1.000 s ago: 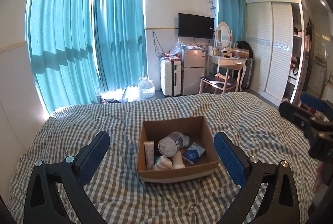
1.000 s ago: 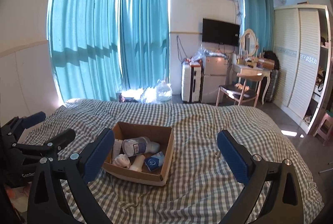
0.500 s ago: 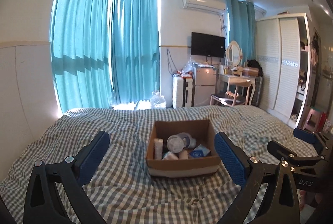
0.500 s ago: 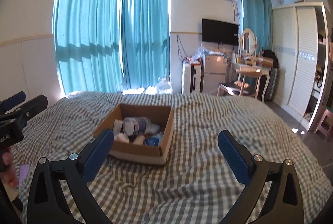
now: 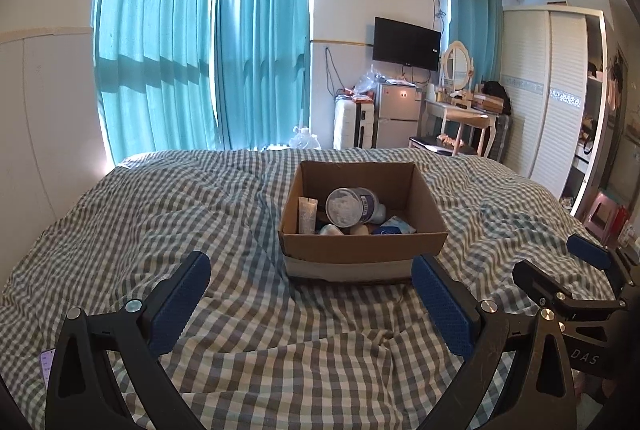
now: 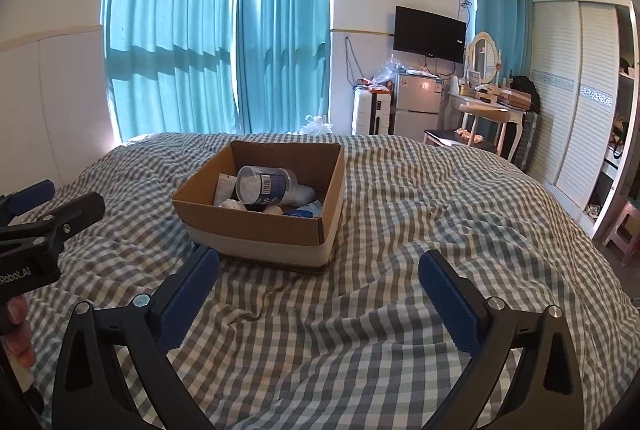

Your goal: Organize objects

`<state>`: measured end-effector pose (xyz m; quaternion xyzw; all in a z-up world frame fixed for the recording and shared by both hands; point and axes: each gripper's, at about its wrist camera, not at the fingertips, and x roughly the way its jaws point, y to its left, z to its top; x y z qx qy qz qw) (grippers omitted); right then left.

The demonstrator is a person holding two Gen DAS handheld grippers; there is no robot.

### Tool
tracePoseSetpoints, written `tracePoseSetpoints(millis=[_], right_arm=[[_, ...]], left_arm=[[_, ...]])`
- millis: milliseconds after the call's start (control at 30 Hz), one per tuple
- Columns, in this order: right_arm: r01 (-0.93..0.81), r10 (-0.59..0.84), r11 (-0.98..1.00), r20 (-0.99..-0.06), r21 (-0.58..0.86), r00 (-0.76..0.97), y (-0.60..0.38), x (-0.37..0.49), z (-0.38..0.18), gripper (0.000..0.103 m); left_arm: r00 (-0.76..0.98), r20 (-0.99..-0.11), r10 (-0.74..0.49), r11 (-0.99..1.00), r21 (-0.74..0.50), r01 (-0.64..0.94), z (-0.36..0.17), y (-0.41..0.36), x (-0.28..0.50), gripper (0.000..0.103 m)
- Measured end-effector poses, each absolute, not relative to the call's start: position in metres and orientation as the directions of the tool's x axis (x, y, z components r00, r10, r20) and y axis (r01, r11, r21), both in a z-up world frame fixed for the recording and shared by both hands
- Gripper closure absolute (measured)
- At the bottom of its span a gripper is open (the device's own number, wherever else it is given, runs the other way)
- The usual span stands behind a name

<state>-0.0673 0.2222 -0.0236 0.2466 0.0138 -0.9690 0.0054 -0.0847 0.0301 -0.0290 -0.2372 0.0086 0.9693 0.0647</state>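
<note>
Cardboard box (image 5: 362,244) of toiletries is seen mid-frame on the checked bedspread (image 5: 200,214), just beyond the left gripper (image 5: 310,304) and upper left of the right gripper (image 6: 318,296), both spread empty.

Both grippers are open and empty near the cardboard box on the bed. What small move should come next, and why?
Probably ease the left gripper forward and down over the cardboard box toward the clear canister: it lies on top of the other items, and this gripper faces the box squarely, jaws wide.
</note>
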Motion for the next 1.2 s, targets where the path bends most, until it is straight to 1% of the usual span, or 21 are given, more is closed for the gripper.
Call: tracePoseSetpoints(millis=[167, 333, 967, 1200], right_arm=[[0.011, -0.009, -1.000, -0.485, -0.001, -0.874, 0.226, -0.069, -0.028, 0.002], [0.004, 0.000, -1.000, -0.478, -0.008, -0.878, 0.225, -0.069, -0.026, 0.002], [0.008, -0.001, -1.000, -0.477, -0.013, -0.879, 0.220, -0.068, -0.026, 0.002], [0.000, -0.009, -1.000, -0.483, 0.020, -0.875, 0.225, -0.067, -0.024, 0.002]], left_arm=[[-0.882, -0.457, 0.117, -0.991, 0.010, -0.136, -0.030, 0.036, -0.082, 0.000], [-0.882, -0.457, 0.117, -0.988, 0.036, -0.149, -0.030, 0.042, -0.081, 0.000], [-0.874, -0.474, 0.107, -0.988, 0.050, -0.149, -0.037, 0.042, -0.084, 0.000], [-0.879, -0.464, 0.107, -0.987, 0.058, -0.151, -0.038, 0.044, -0.082, 0.000]])
